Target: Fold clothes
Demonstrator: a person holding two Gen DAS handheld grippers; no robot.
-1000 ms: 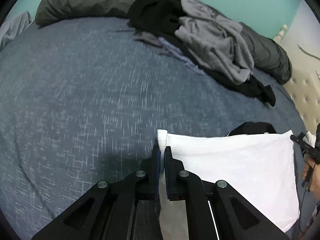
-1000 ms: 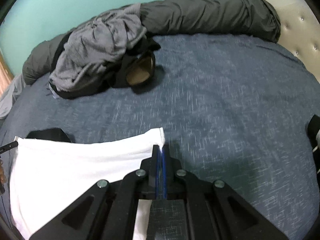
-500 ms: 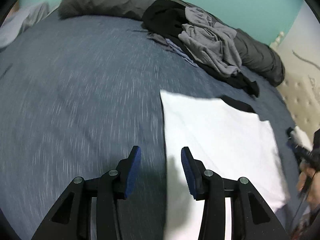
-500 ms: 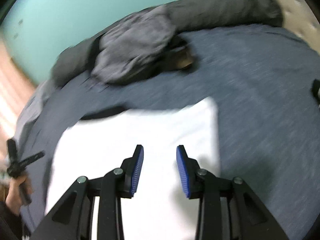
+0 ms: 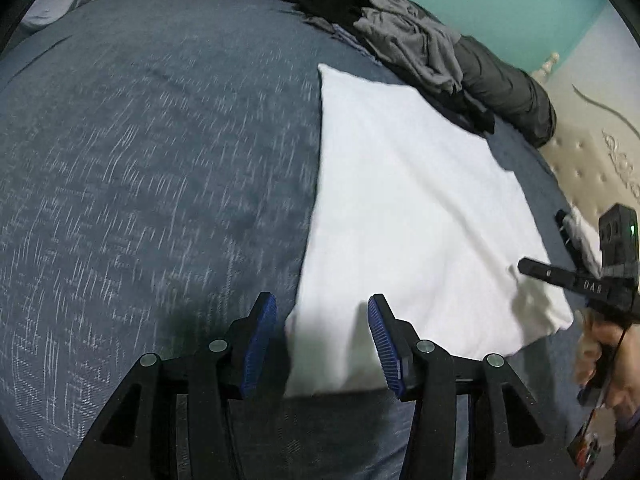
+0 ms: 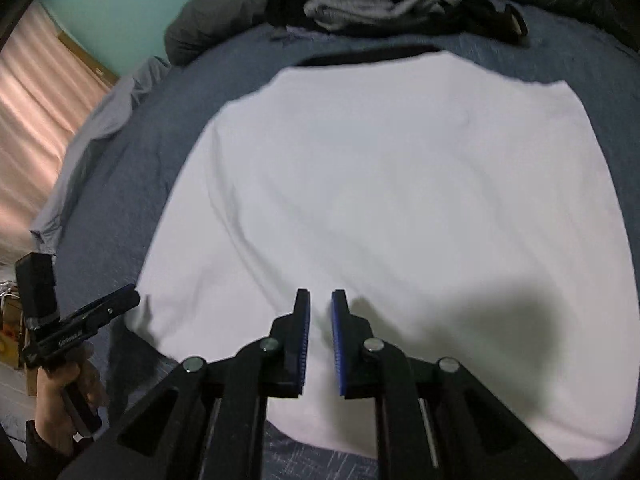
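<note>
A white garment (image 5: 408,208) lies flat in a folded rectangle on the blue bedspread (image 5: 160,168). My left gripper (image 5: 322,320) hovers open over its near left corner, with nothing held between the blue pads. In the right wrist view the same white garment (image 6: 400,184) fills the middle. My right gripper (image 6: 320,308) is above its near edge. Its jaws are closing to a narrow gap with no cloth pinched between them. Each gripper shows in the other's view: the right gripper (image 5: 560,276) at the garment's right corner, the left gripper (image 6: 100,312) at its left edge.
A heap of grey and black clothes (image 5: 404,40) lies at the far side of the bed against a dark grey rolled duvet (image 5: 512,92). A tufted headboard (image 5: 592,168) is on the right. A pale grey cloth (image 6: 92,128) hangs off the bed's left edge by a pink curtain (image 6: 36,92).
Both grippers let go of the white garment's corners and drew back toward the near edge. The garment now lies flat. The right jaws opened wide, then narrowed again.
</note>
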